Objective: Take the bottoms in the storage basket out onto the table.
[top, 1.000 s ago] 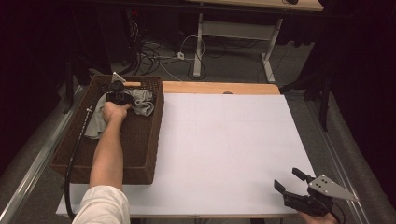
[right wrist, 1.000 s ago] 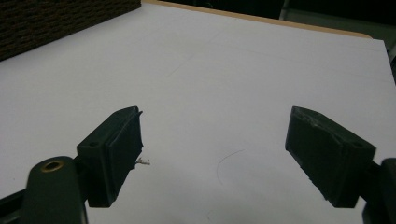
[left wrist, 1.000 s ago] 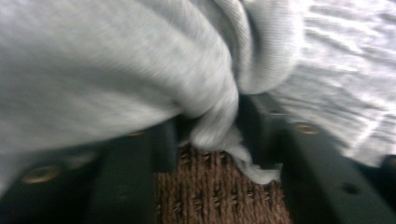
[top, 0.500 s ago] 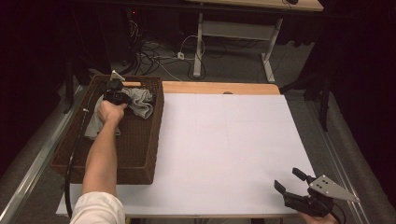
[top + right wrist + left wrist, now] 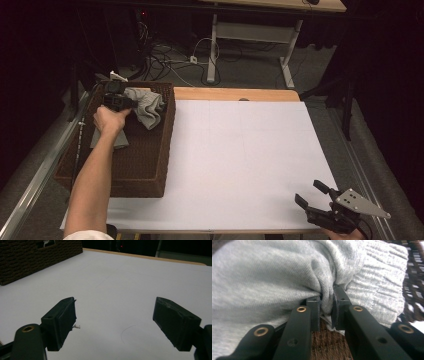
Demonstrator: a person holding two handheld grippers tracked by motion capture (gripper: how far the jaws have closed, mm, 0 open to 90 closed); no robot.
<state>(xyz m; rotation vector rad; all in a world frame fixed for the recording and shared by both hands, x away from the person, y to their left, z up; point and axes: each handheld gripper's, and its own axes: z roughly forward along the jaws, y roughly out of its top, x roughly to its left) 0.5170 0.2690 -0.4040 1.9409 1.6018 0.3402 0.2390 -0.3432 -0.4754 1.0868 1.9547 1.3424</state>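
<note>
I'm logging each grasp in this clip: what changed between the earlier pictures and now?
The left tongs have closed on a fold of the grey sweater and lifted it: more cloth now bunches up at the far end of the wicker basket, and the left hand sits higher and farther along. The right tongs rest open at the table's near right corner, as before.

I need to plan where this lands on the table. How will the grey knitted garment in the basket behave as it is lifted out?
Probably floppy: the grey garment bunches into a fold between the left gripper pads and droops over the wicker basket. Likely light, since one small pinch raises it. Its ribbed knit looks grippy, so slipping seems unlikely.
</note>
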